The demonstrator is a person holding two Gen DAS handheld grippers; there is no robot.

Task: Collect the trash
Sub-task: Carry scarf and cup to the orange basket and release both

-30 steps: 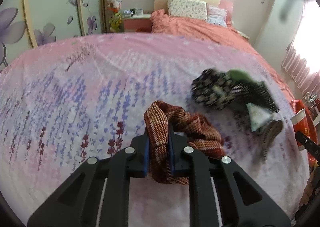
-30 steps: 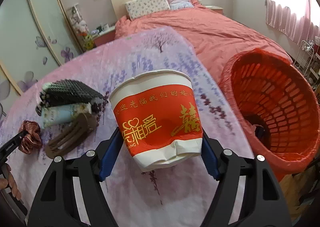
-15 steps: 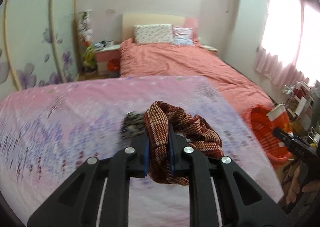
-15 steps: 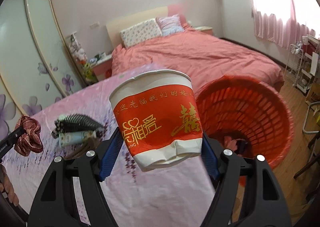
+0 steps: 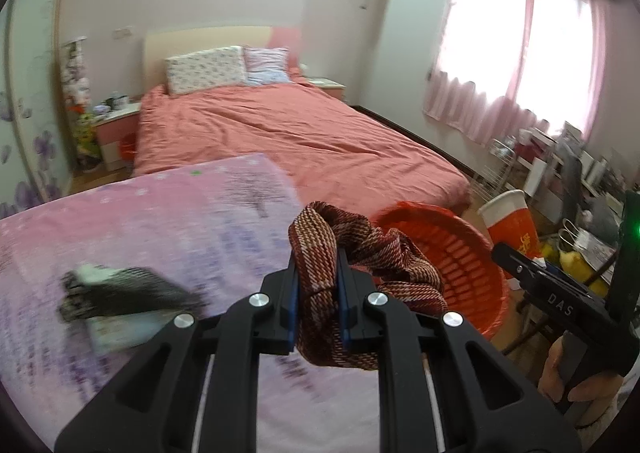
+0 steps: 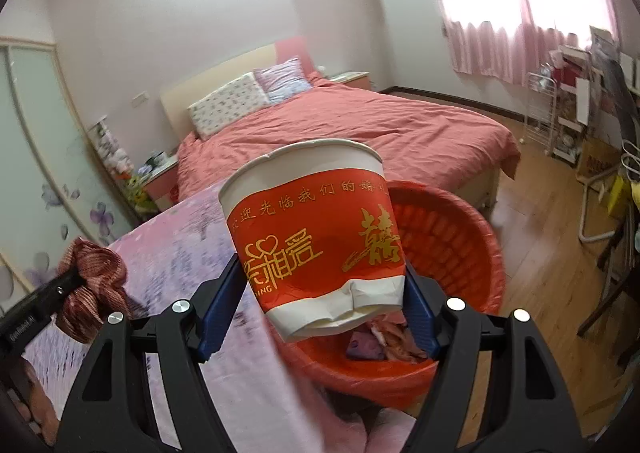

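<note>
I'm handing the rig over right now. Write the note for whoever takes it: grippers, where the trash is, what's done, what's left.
Left gripper: shut on the red plaid scrunchie, held above the table edge near the red basket.
Right gripper: shut on the dented red paper cup, over the basket.
Done: some scraps already lie in the basket; both items lifted.
Left: release cup, then scrunchie, into the basket. A dark blurred bundle remains on the pink tablecloth.
</note>
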